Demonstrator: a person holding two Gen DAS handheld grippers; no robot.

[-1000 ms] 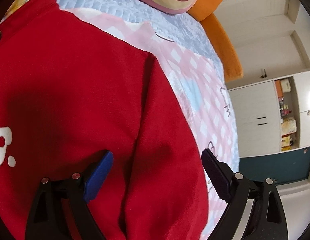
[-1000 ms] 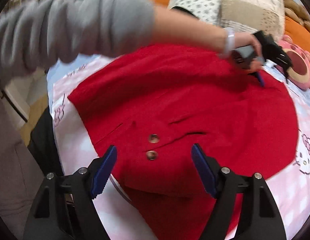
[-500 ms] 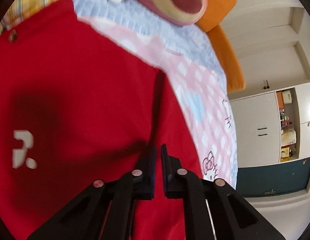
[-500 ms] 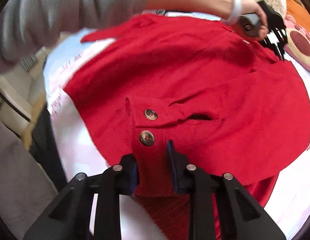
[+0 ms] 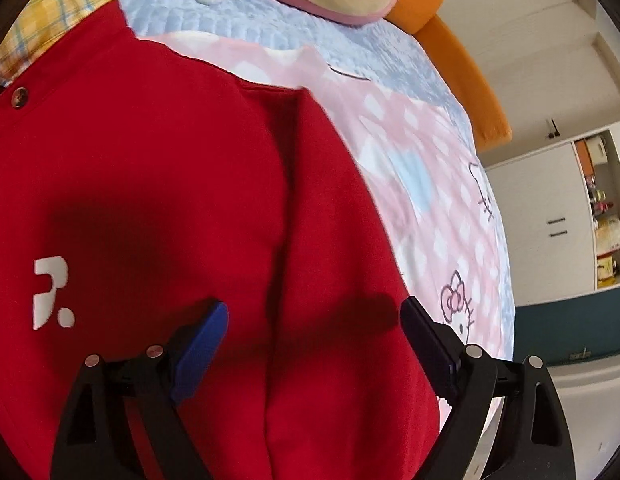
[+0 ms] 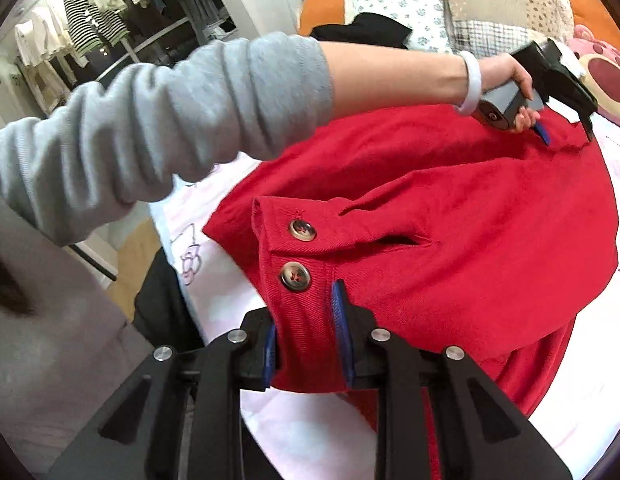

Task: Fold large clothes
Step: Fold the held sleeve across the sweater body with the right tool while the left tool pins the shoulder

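Red shirt (image 6: 469, 220): spread on bed.
Right gripper (image 6: 306, 336): clamps cuff (image 6: 294, 264); lift evenly.
Left gripper (image 5: 313, 344): jaws opening, nothing held.

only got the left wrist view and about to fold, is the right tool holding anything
Observer: Yes, the right tool is shut on a cuff of the red shirt.
Operator: where on the cuff
Observer: Near its end edge. Its two buttons sit just past the pads, uncovered.
Operator: anything over the shirt on that side
Observer: A forearm in a grey sleeve reaches across above the shirt toward its far side.
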